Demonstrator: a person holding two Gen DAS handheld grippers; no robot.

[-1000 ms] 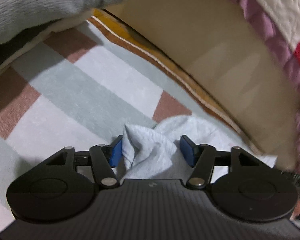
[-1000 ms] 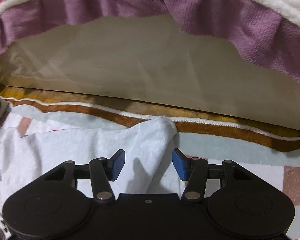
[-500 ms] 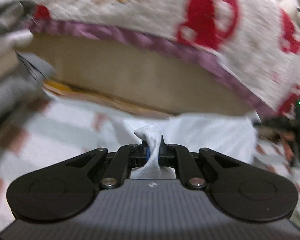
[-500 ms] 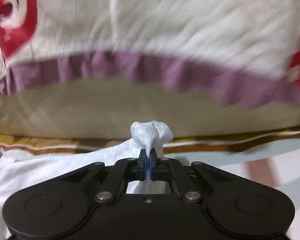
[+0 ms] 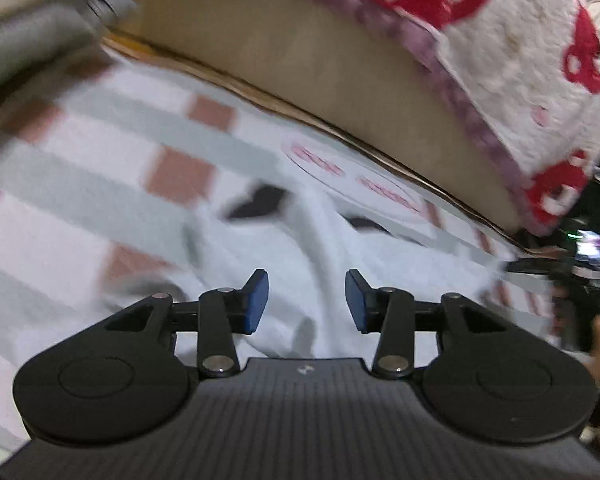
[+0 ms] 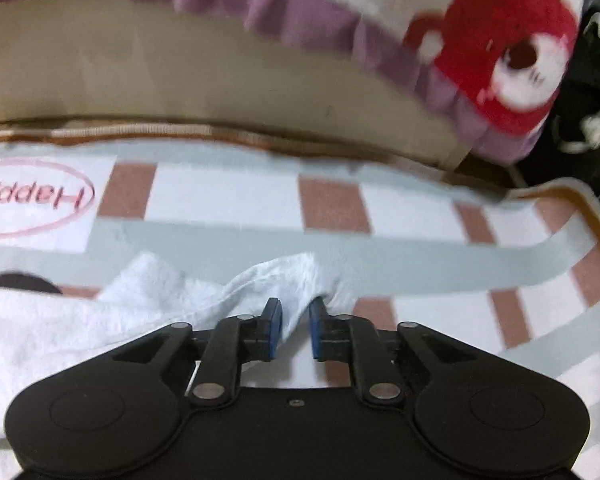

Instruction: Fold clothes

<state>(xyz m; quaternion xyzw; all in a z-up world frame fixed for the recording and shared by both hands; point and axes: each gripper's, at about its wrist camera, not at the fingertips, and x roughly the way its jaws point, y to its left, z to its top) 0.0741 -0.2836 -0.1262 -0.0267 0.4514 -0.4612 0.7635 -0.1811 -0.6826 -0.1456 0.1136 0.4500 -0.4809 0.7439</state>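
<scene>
A white garment (image 5: 380,264) lies rumpled on a checked blanket (image 5: 80,200), with dark patches showing on it near its far edge. My left gripper (image 5: 306,302) hovers open just over it, and a raised fold runs between its blue pads without being pinched. In the right wrist view the garment (image 6: 40,328) spreads to the left. My right gripper (image 6: 296,332) is open by a narrow gap, and a corner of the cloth lies loosely between its pads. The other gripper, held in a hand (image 5: 572,296), shows blurred at the right edge of the left wrist view.
The blanket (image 6: 228,192) has a pink "Happy" oval (image 6: 32,200). Beyond it stands a beige bed side (image 6: 180,72) under a white quilt with red bears and purple trim (image 6: 500,40). A grey stack of clothes (image 5: 28,40) sits far left. Dark clutter (image 6: 588,80) lies far right.
Half a second ago both grippers were shut on bunched white cloth and lifted. Now both have lowered toward the blanket and opened, and the garment lies loose.
</scene>
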